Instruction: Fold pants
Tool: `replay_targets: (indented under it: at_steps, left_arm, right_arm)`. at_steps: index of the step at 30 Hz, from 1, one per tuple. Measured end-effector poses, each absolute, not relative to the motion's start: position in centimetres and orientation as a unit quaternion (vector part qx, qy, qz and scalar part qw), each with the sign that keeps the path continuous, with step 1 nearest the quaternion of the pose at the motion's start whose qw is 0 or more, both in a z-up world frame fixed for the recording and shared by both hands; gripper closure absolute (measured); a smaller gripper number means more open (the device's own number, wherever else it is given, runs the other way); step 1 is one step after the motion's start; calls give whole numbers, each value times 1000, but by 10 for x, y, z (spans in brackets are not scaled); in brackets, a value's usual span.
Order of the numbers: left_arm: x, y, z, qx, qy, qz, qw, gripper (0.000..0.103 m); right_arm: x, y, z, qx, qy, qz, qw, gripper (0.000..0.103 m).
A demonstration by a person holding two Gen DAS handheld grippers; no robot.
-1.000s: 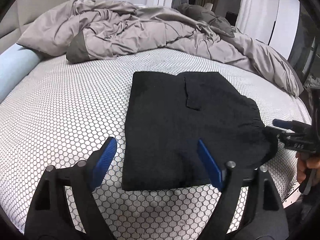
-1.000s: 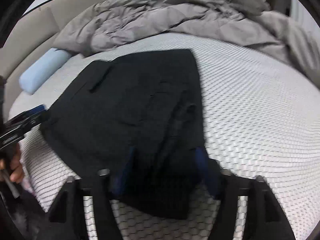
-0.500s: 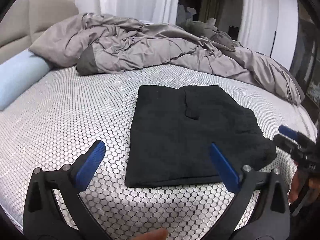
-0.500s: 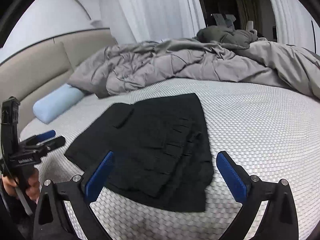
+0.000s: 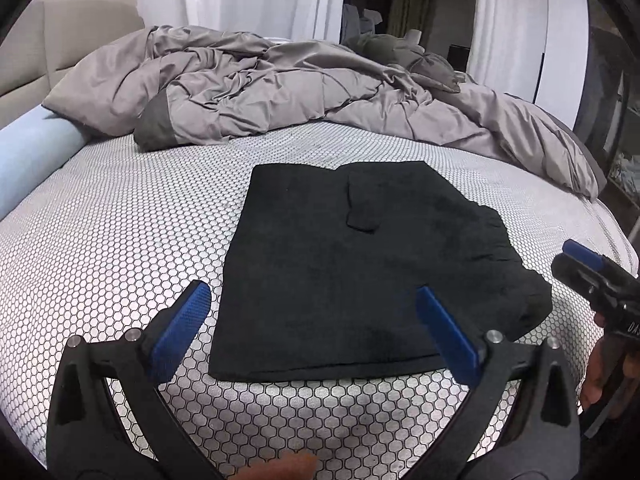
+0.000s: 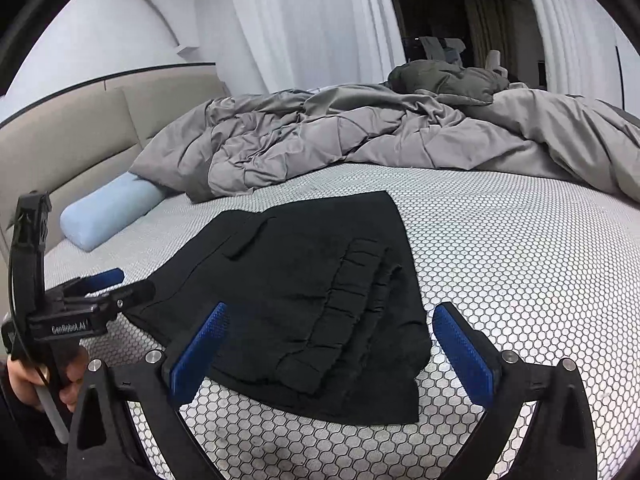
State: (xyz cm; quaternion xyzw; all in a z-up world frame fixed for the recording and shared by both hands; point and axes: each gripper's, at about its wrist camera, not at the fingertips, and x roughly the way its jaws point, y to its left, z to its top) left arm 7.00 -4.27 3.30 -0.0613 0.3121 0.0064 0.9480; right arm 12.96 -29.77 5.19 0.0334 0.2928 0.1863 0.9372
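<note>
Now, reading the left wrist view from left to right: a pale blue bolster pillow (image 5: pixel 30 152) lies at the left edge, a rumpled grey duvet (image 5: pixel 280 92) fills the upper middle, and the black pants (image 5: pixel 360 272) lie folded into a compact rectangle at the centre of the honeycomb-patterned mattress (image 5: pixel 100 248). The left gripper (image 5: pixel 316 336) hangs at the lower edge, its 2 jaws spread wide and empty, just short of the pants' near hem. At the right edge the right gripper (image 5: pixel 580 264) shows, held by a hand (image 5: pixel 600 364).

From the right wrist view, the right gripper (image 6: pixel 332 348) is likewise wide and empty, poised above the gathered waistband corner. The fold looks finished; the risk is a pad snagging the loose right corner and dragging the layers apart.
</note>
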Motion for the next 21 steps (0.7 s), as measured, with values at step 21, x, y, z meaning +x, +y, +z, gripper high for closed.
replay_targets:
  at_steps: [21]
  left_arm:
    - [65, -33, 38, -56, 304, 7, 951, 1]
  right_arm:
    - [128, -295, 57, 41, 272, 192, 942, 0]
